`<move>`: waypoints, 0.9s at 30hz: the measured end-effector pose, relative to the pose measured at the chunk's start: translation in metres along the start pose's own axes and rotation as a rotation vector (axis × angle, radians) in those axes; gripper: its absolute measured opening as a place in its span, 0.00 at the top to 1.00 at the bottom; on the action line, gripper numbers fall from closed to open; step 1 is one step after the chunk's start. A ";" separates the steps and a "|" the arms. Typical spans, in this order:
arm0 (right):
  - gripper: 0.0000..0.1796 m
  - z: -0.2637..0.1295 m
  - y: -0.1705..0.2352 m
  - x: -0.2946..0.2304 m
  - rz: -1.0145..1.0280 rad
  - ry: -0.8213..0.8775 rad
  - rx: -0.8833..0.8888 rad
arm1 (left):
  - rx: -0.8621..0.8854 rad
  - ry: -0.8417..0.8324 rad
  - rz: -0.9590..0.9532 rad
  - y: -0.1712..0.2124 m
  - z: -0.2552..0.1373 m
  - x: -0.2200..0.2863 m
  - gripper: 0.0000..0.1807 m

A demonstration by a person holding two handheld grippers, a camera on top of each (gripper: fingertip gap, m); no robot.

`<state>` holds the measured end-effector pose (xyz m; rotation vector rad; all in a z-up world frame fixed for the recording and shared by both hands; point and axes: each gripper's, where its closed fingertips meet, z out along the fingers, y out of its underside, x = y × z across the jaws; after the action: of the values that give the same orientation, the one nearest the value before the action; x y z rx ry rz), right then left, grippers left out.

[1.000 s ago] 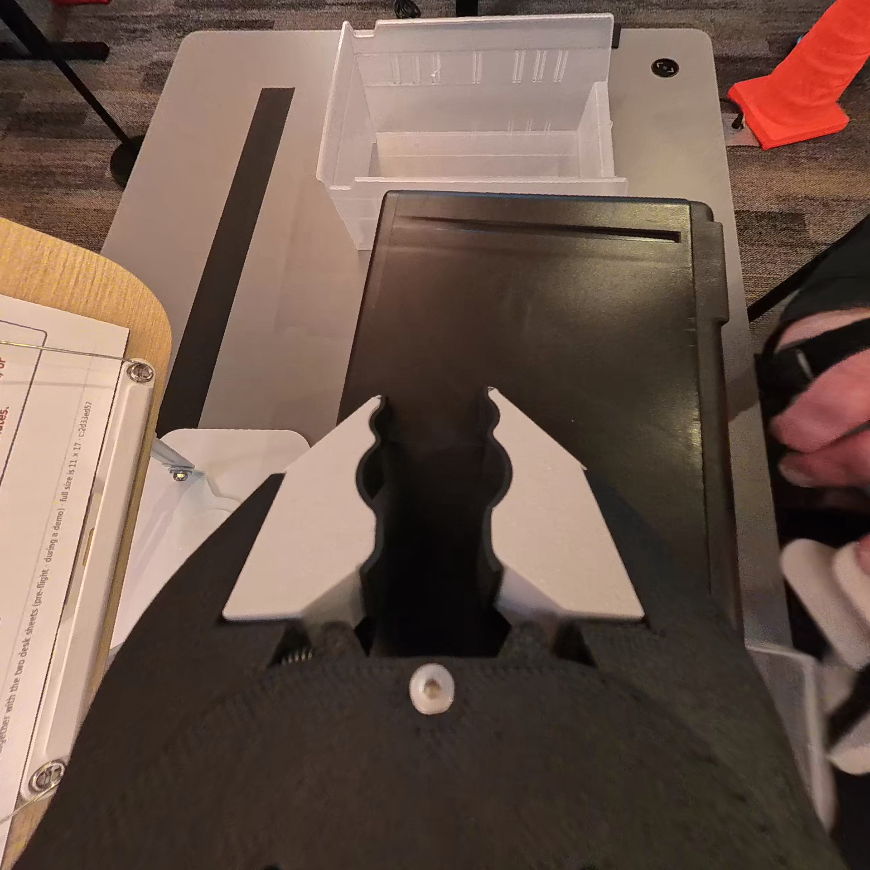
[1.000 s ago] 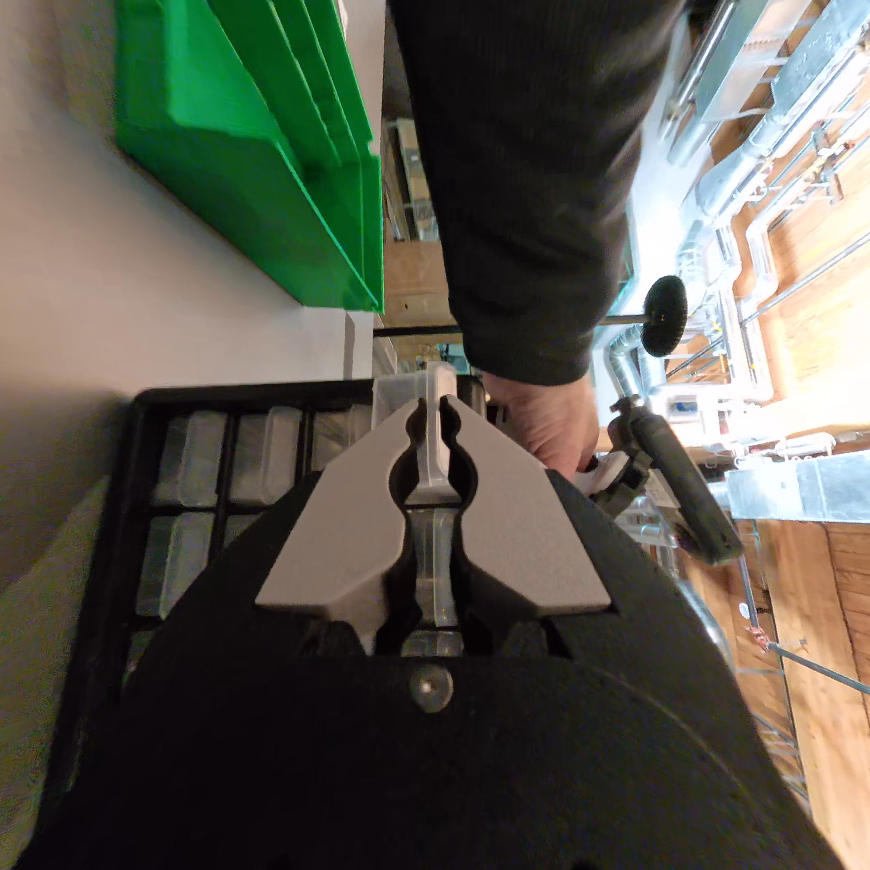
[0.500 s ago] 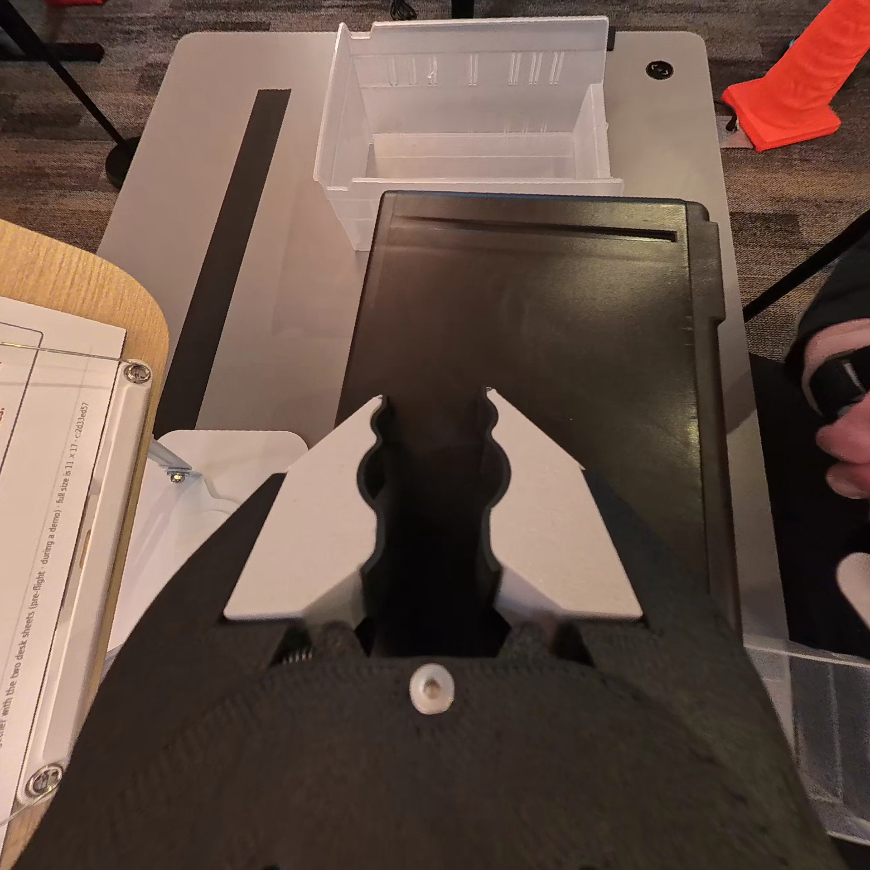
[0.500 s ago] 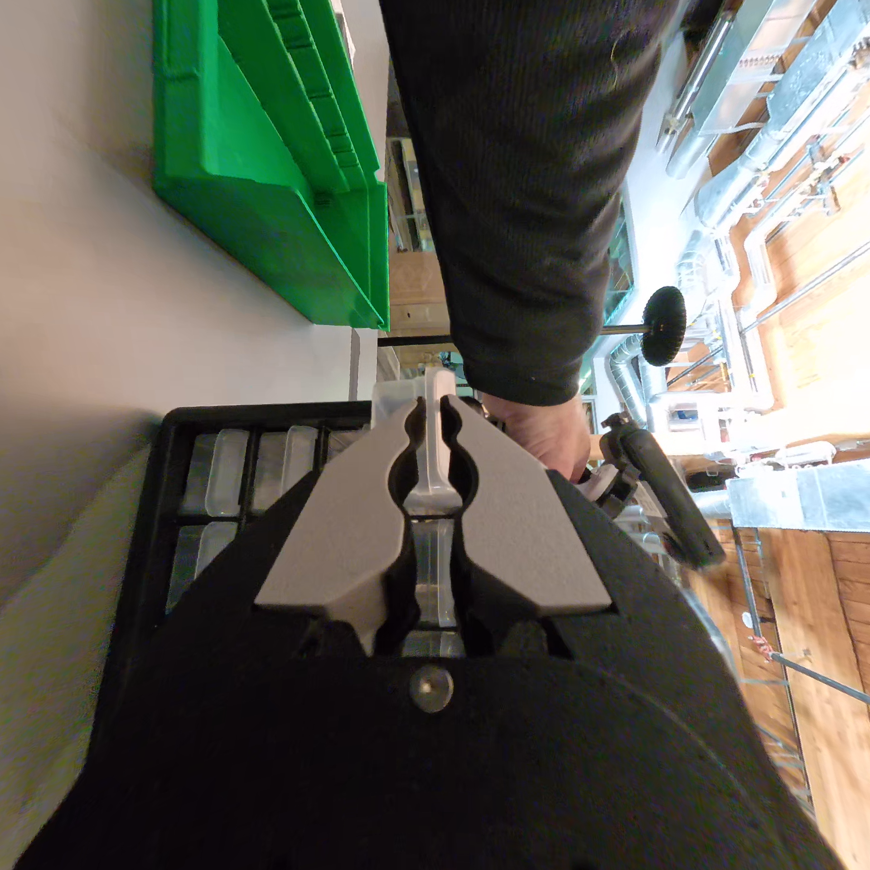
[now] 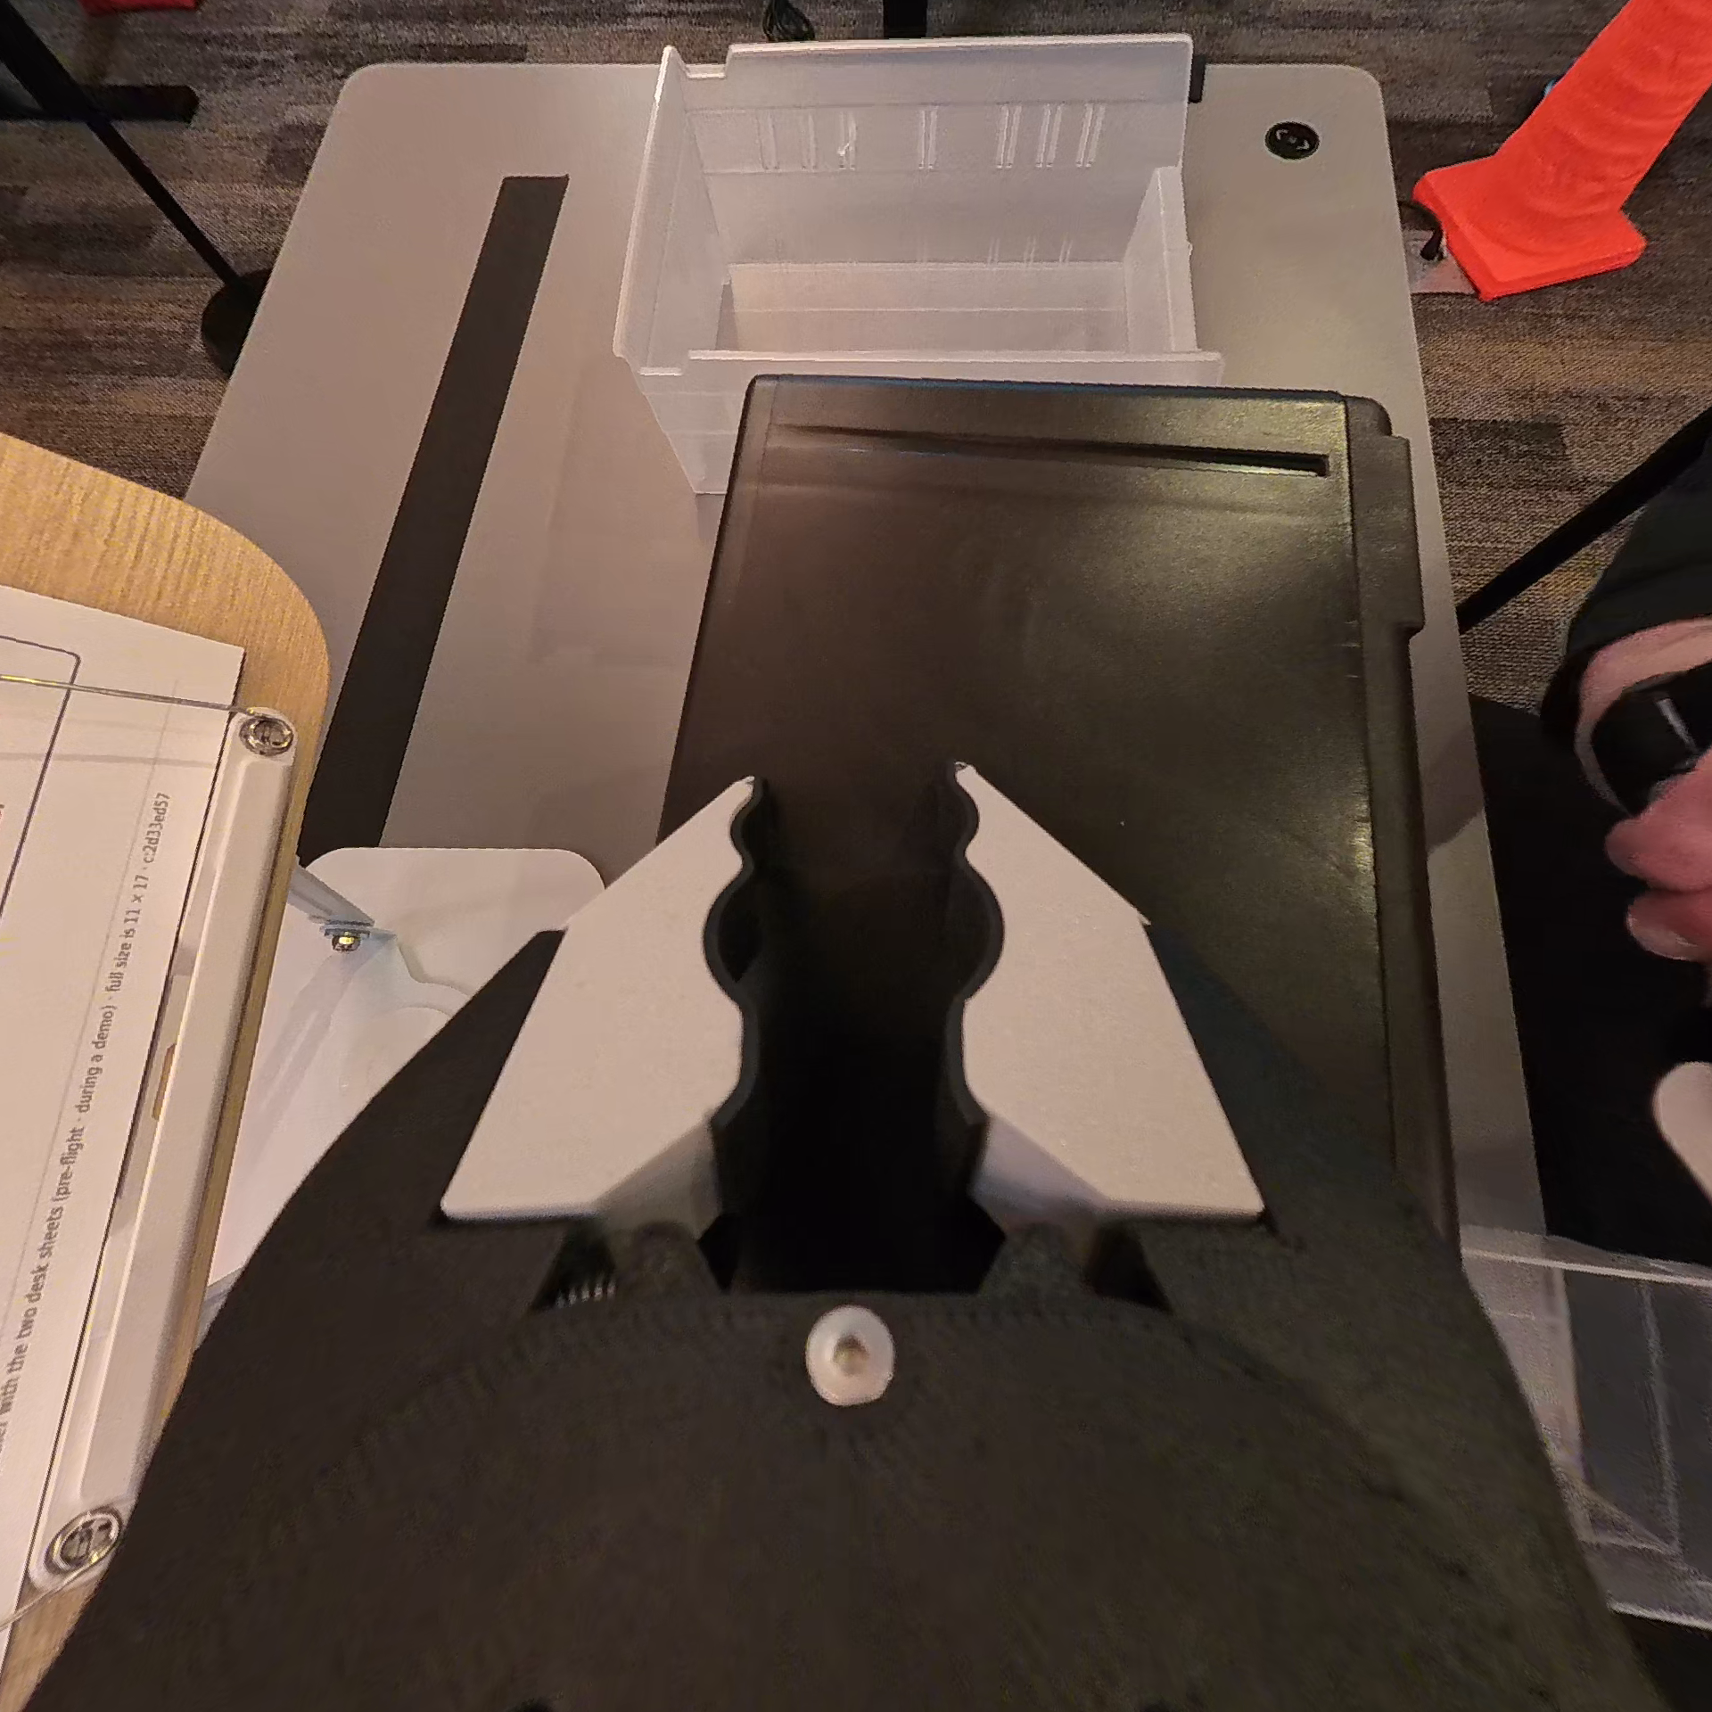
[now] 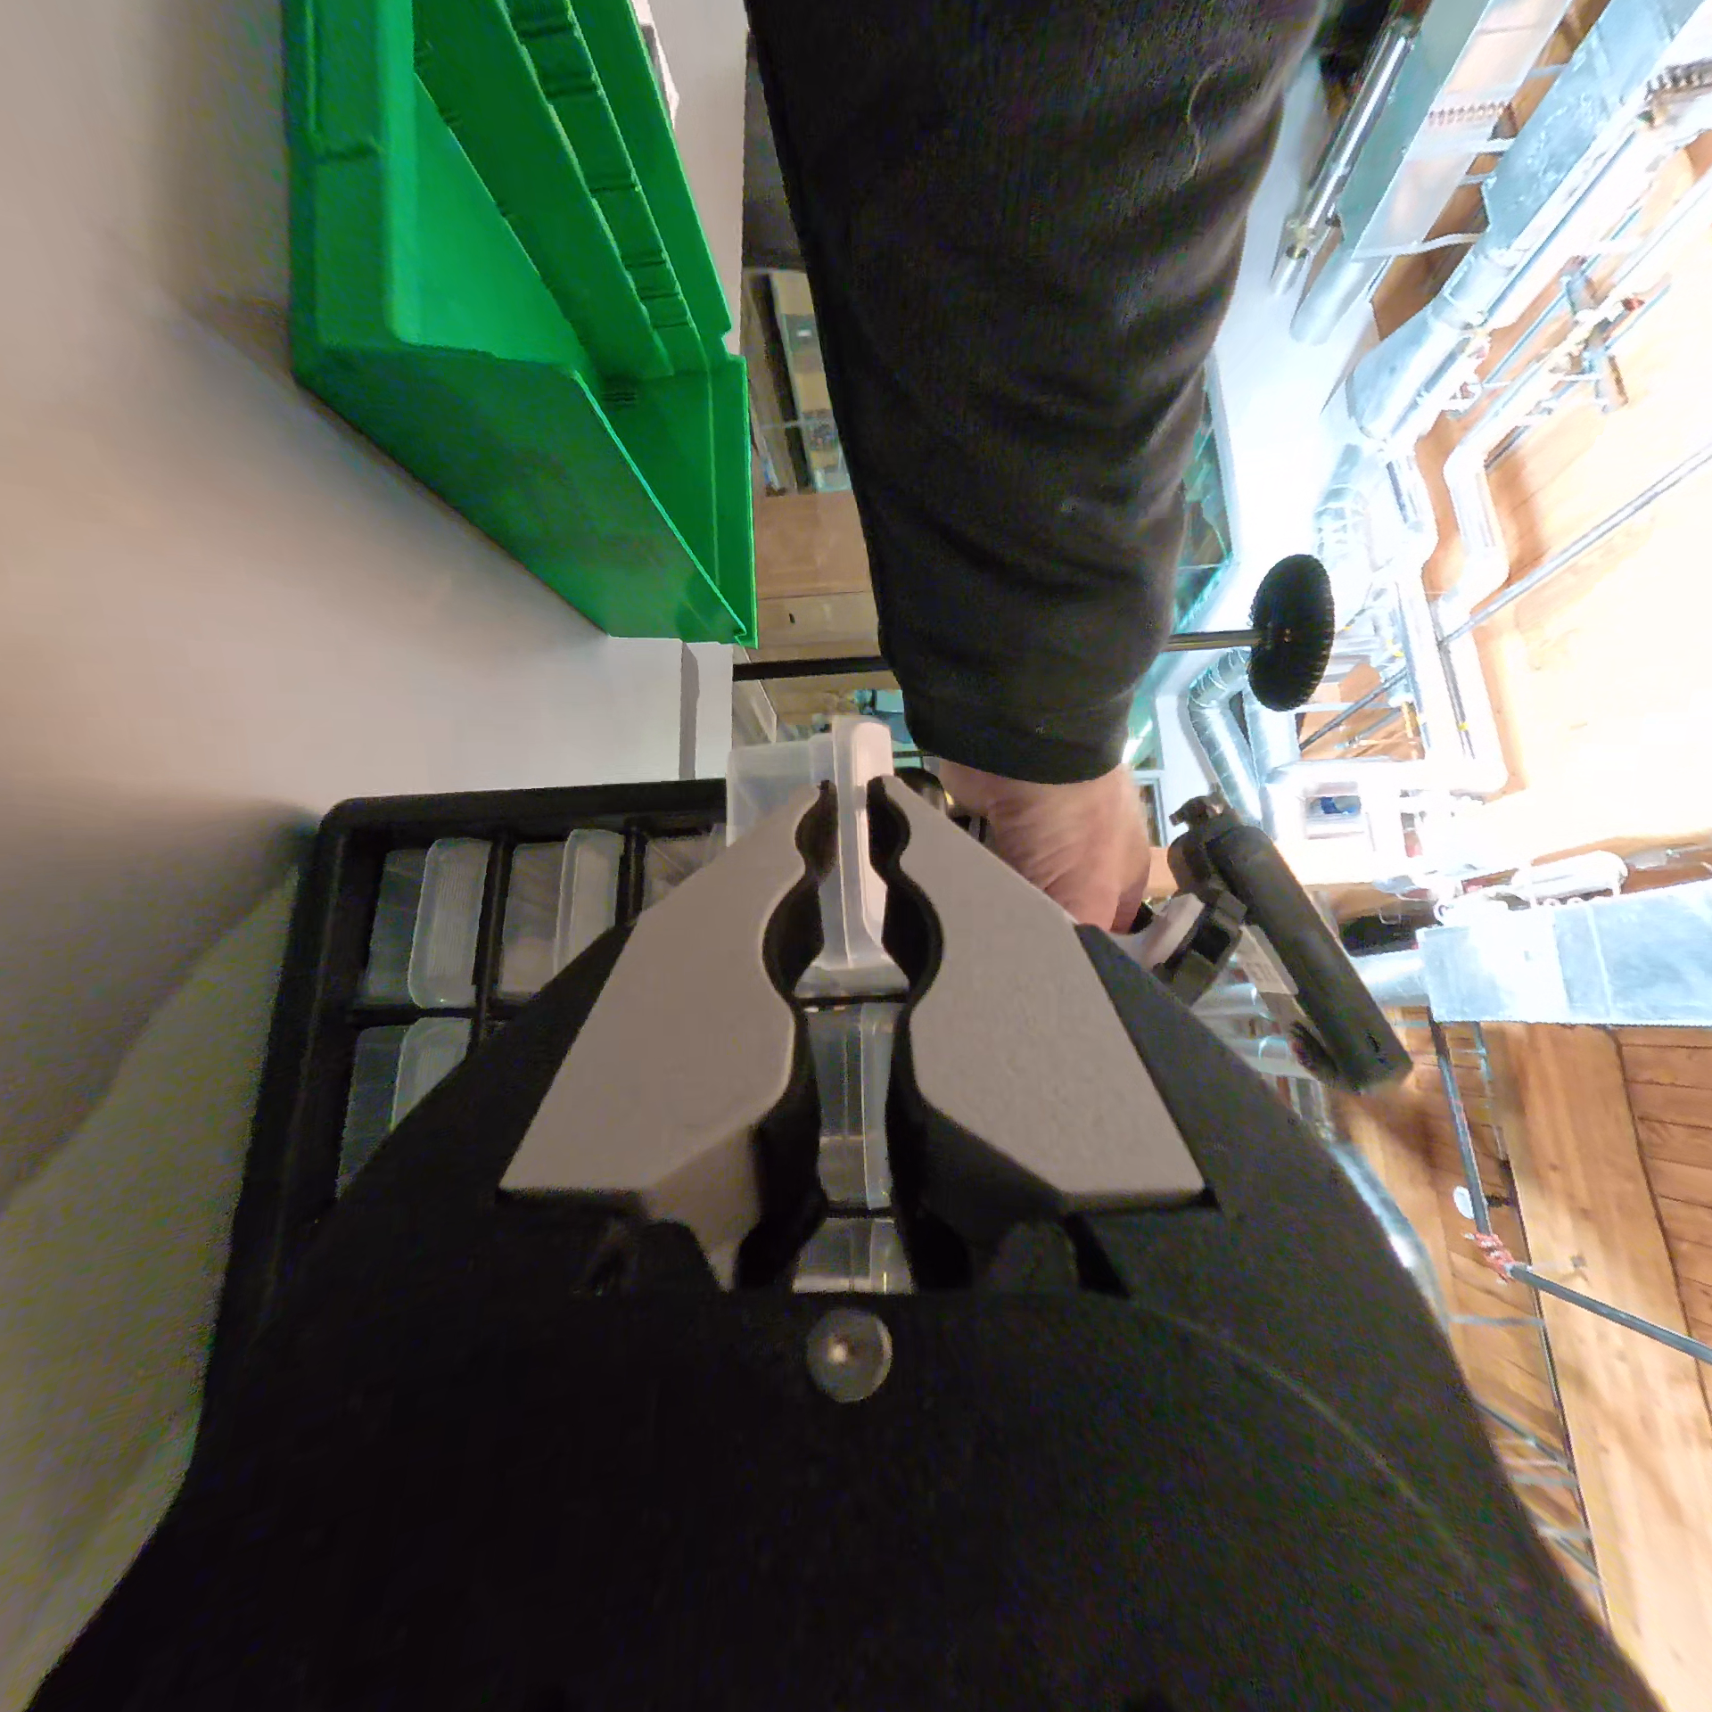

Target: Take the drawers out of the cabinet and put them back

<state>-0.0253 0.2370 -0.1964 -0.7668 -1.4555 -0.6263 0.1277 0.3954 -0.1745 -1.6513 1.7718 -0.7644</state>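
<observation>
In the left wrist view I look down on the top of the black cabinet [image 5: 1065, 648]. My left gripper [image 5: 854, 778] is open and empty just above it. A clear empty drawer [image 5: 912, 213] stands on the grey table [image 5: 445, 463] beyond the cabinet. Another clear drawer [image 5: 1621, 1390] shows at the lower right, beside the cabinet. In the right wrist view my right gripper [image 6: 848, 787] is shut on that clear drawer's handle [image 6: 852, 889]. The cabinet front [image 6: 333, 926], with small clear drawers [image 6: 454, 917] in their slots, lies to the left behind it.
A person's hand [image 5: 1667, 862] holds the right gripper at the right edge. A dark sleeve [image 6: 1000, 371] reaches to the left gripper's handle [image 6: 1297, 954]. Green bins [image 6: 519, 324] stand on the table. An orange cone [image 5: 1556, 176] lies on the floor. A wooden table with papers [image 5: 93, 926] is at left.
My right gripper has drawn back from the cabinet front with the drawer handle in it. In the left view the hand moved right and the clear drawer came into view. The left gripper barely moved.
</observation>
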 end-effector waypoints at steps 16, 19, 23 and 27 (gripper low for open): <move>0.94 0.000 0.009 0.001 0.011 0.031 -0.039 | 0.001 0.005 -0.003 0.000 0.000 0.000 0.80; 0.95 -0.002 0.005 0.002 0.019 0.022 -0.027 | 0.001 0.006 -0.003 0.000 0.000 0.000 0.80; 0.96 -0.009 -0.001 0.002 0.025 0.009 -0.018 | 0.001 0.009 -0.005 0.000 0.000 0.000 0.80; 0.96 -0.016 -0.010 0.002 0.036 -0.004 -0.018 | 0.002 0.009 -0.005 0.000 0.000 0.000 0.80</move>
<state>-0.0225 0.2184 -0.1928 -0.8073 -1.4385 -0.6114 0.1275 0.3954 -0.1744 -1.6539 1.7738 -0.7765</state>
